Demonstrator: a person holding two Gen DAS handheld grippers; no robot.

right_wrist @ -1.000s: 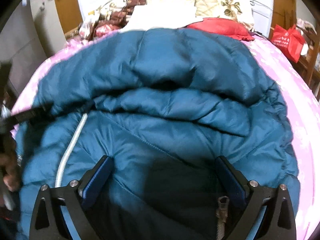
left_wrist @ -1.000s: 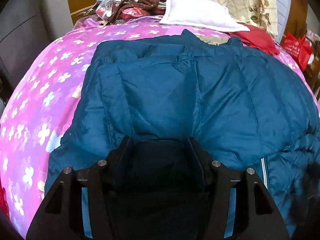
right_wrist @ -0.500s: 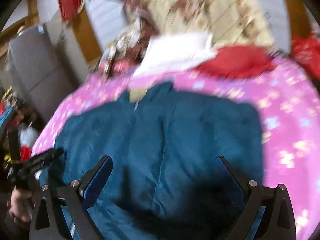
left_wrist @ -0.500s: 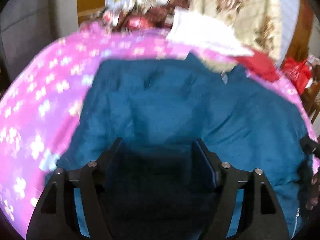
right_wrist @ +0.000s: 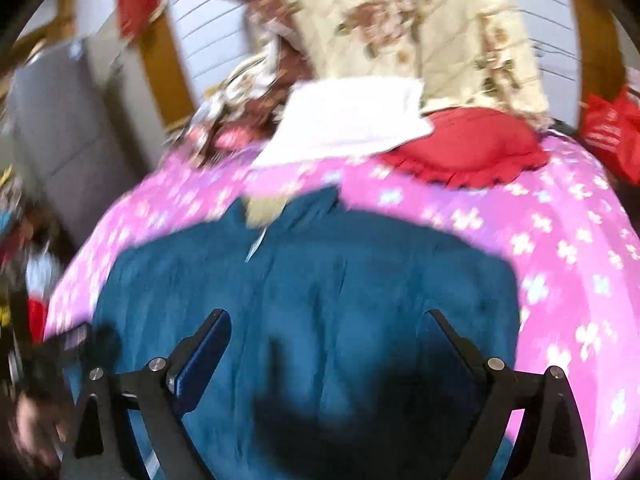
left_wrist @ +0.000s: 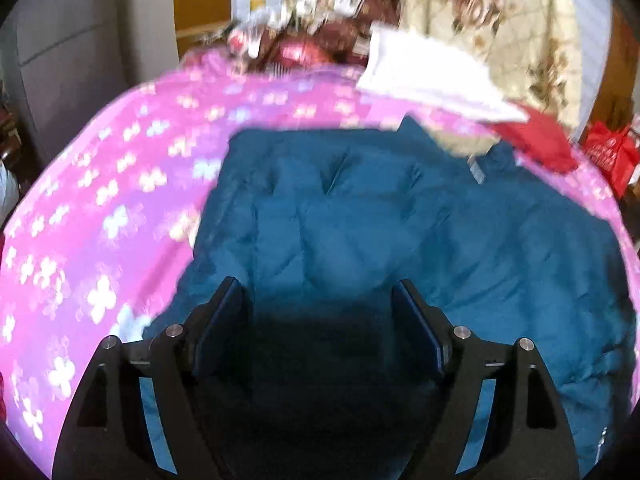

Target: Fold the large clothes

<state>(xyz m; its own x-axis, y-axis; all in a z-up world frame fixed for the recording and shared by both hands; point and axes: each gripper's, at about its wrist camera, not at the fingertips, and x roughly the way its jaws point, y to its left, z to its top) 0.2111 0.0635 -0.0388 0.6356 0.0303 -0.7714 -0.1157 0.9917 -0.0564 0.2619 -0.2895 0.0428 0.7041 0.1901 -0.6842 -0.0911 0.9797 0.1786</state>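
- Teal quilted puffer jacket (left_wrist: 400,232) on the bed (left_wrist: 120,200): we judge it soft, bulky, slippery.
- Left tool (left_wrist: 320,304) and right tool (right_wrist: 326,332) both spread wide, empty.
- We'd pinch hem or seams.

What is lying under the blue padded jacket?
The blue jacket lies spread on a pink flowered bedsheet, which shows all around it. Whatever is under the jacket's middle is covered and cannot be seen. Both grippers, left and right, are open above it.

no text legible anywhere, pale markings on the red bag (left_wrist: 610,152) beside the bed, blurred past reading
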